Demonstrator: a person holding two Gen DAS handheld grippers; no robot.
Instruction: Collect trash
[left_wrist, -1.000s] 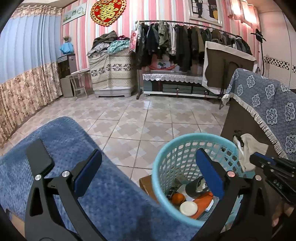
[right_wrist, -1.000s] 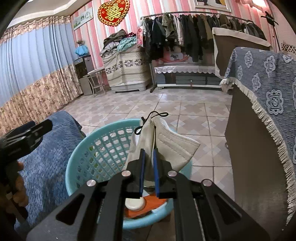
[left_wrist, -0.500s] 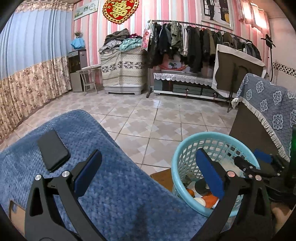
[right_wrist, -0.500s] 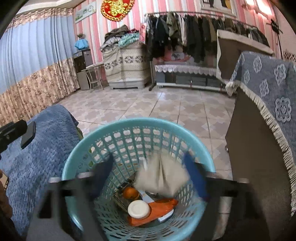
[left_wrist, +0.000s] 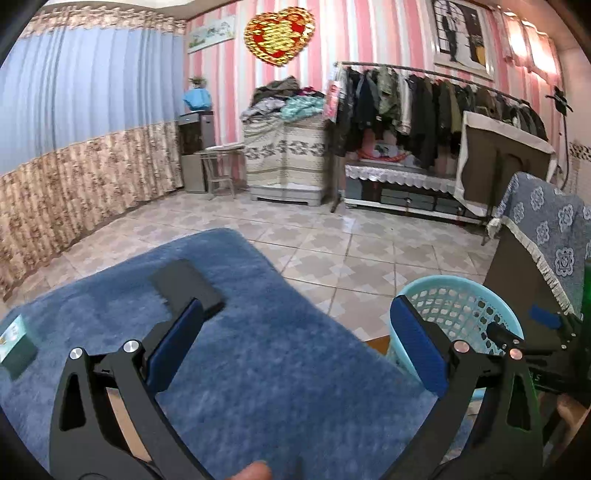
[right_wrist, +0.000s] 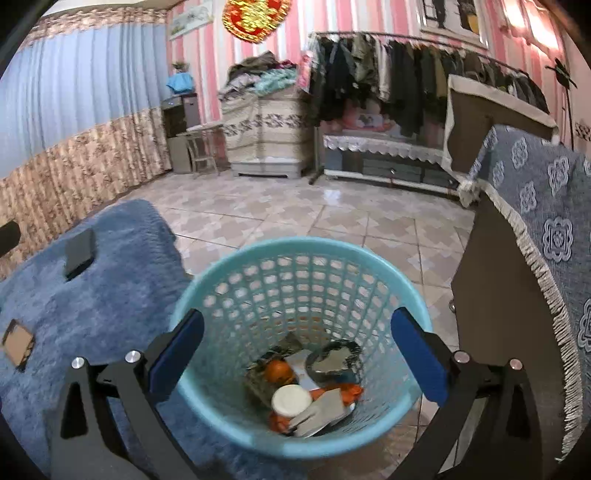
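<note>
Now right tongs (right_wrist: 295, 354) wide apart, empty, over basket (right_wrist: 236, 269).

1. On the wall ahead of me hangs a red-and-gold heart ornament (left_wrist: 279, 37); its gold figure looks like a character, but I cannot read it.
2. The small box (left_wrist: 16, 345) on the blue blanket (left_wrist: 258, 369) bears print too blurred to read.
3. I can read nothing else.

Left wrist view close over the blue blanket (left_wrist: 258, 350), right wrist view angled into the basket (right_wrist: 236, 280), both facing the clothes rack (left_wrist: 424, 99), sharing blanket, basket, floor.
</note>
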